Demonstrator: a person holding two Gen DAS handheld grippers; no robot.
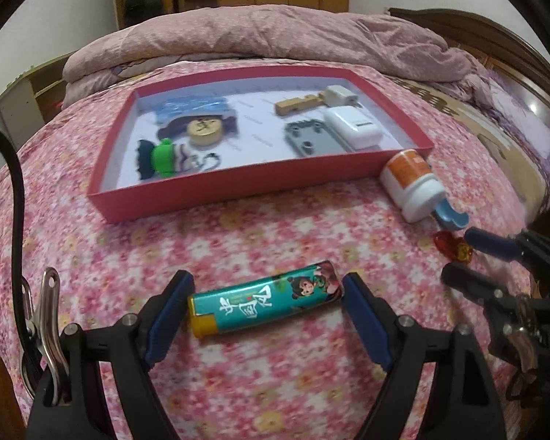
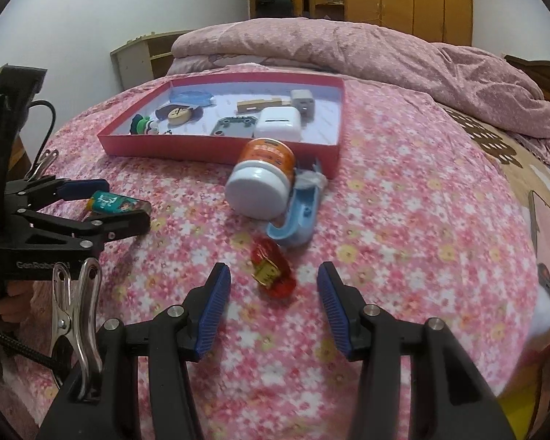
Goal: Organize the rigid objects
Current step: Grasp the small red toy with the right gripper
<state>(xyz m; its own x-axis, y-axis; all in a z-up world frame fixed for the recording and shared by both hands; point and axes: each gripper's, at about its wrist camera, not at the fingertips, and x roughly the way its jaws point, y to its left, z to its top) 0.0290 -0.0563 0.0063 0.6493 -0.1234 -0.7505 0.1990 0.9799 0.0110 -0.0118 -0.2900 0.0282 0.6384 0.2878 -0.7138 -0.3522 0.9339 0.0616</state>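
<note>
Left wrist view: left tongs (image 1: 266, 302) stand wide around the teal lighter (image 1: 264, 300), lengthwise between the pads, grip uncertain. Right tongs (image 2: 273, 302) gape, empty, just short of the red charm (image 2: 271, 269). Ahead, the red tray (image 1: 238, 187) already holds several items; lighter, charm, orange-labelled bottle (image 2: 262, 179) remain outside. Lighter's characters unreadable.
</note>
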